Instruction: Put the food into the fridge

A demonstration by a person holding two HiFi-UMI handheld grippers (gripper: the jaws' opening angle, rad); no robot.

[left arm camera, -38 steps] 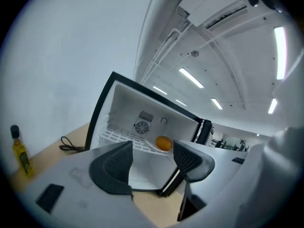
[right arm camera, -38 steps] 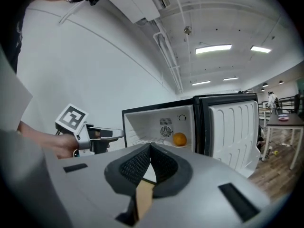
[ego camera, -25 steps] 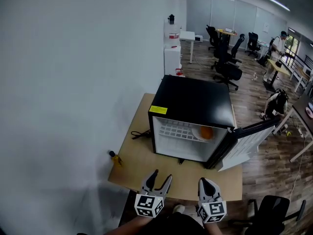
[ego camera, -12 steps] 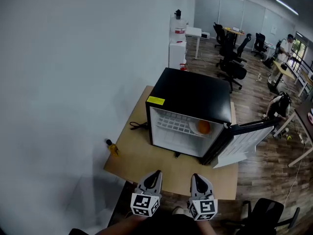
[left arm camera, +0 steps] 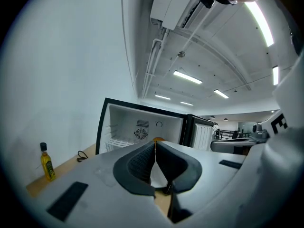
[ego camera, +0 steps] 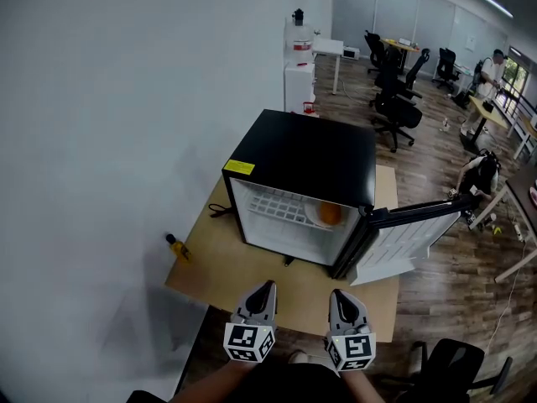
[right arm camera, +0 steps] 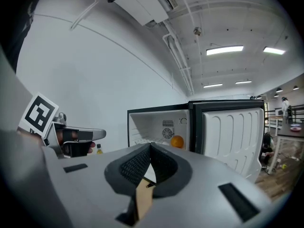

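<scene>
**Standing open, the fridge holds the orange on its shelf**

A light wooden tabletop runs along a white wall, its left edge against that wall. The black fridge fills the far right part of it, open front turned to the near edge. The fridge door is swung wide and reaches out past the right edge, over the wood floor. Behind the fridge stand a white cabinet and a row of black office chairs; another black chair sits off the near right corner.

Both grippers hover at the near edge, side by side and pointing at the fridge, with bare tabletop between them and the opening. The left gripper has its fingers pressed together and nothing between them. The right gripper is likewise closed on nothing.

Inside the fridge, a white plate rests on the right end of the wire shelf, and the orange lies on it.

A small yellow bottle stands upright at the left edge, near the near left corner. A black cable lies coiled between the left edge and the fridge's left side.
</scene>
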